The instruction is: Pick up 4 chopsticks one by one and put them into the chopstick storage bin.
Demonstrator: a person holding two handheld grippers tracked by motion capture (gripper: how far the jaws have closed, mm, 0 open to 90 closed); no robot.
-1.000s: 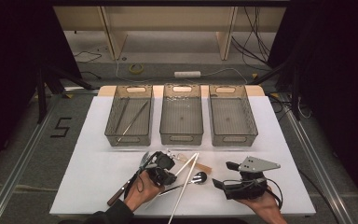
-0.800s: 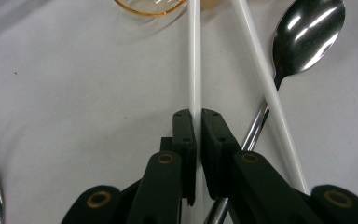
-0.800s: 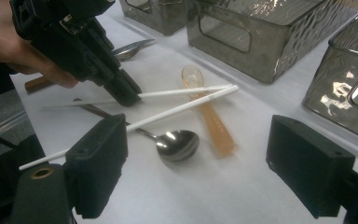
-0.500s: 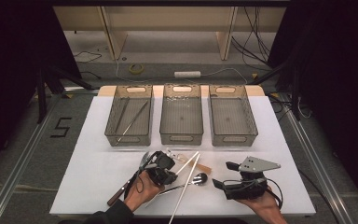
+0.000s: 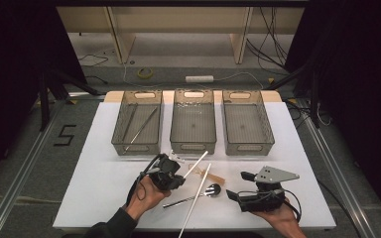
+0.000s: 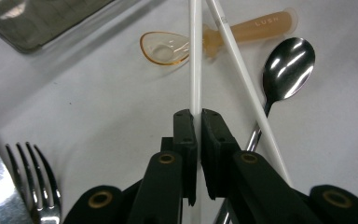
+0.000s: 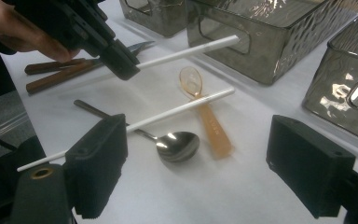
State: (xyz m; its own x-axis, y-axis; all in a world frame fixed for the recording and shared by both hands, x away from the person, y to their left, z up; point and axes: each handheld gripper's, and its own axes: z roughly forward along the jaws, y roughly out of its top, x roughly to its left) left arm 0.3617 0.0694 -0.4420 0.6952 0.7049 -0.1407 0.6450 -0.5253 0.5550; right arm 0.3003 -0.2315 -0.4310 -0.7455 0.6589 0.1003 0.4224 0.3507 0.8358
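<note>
Near the table's (image 5: pixel 94 198) front edge, the right gripper (image 5: pixel 234 186) rests with its jaws spread wide and nothing between them, right of the metal spoon (image 5: pixel 209 190). The left gripper (image 5: pixel 182 177) is clamped on a white chopstick (image 6: pixel 195 56), which slants off the surface toward the middle bin (image 5: pixel 193 147). A second chopstick (image 5: pixel 196 199) lies crossing the spoon, beside an orange plastic spoon (image 6: pixel 205 39).

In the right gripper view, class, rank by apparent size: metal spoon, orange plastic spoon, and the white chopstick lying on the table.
1. White chopstick, longest.
2. Metal spoon and orange plastic spoon look alike in length; nearness leaves it unsure.
</note>
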